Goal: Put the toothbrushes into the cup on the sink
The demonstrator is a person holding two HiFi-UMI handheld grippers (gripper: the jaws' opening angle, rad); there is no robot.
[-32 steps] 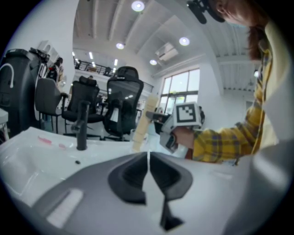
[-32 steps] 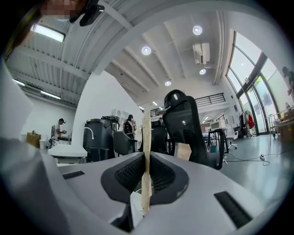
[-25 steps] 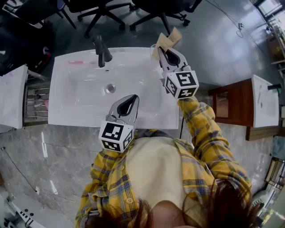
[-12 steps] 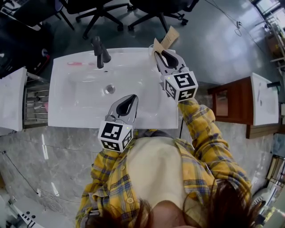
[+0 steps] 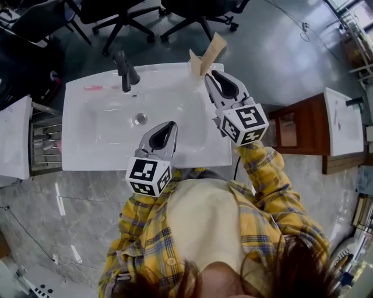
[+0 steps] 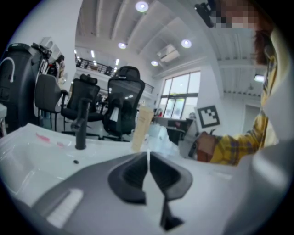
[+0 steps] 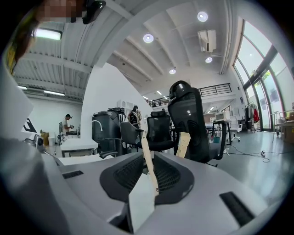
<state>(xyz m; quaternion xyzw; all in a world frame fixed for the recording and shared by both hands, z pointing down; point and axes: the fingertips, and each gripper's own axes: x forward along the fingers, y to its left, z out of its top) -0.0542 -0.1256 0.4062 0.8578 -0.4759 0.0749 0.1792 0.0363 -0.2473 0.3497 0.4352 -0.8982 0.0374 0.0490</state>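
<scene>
A white sink [image 5: 99, 145] has a black faucet [image 5: 124, 71] at its back edge. A pink toothbrush [image 5: 93, 88] lies on the back left rim and also shows in the left gripper view [image 6: 42, 137]. At the back right corner a clear cup [image 6: 159, 137] holds an upright tan toothbrush pack [image 5: 195, 61]. My right gripper [image 5: 207, 75] is just in front of the cup. It is shut on a second thin tan pack [image 7: 148, 151], which sticks up past its jaws [image 5: 214, 49]. My left gripper [image 5: 171, 124] hangs shut and empty over the basin's front edge.
The drain [image 5: 140, 119] is in the middle of the basin. Black office chairs [image 5: 192, 17] stand behind the sink. A wooden cabinet [image 5: 291, 131] with another white basin [image 5: 344, 125] is to the right. A metal rack [image 5: 49, 137] and a white basin [image 5: 14, 139] are to the left.
My right gripper has drawn back a little from the sink's back right corner toward the person. The left gripper has kept still.
</scene>
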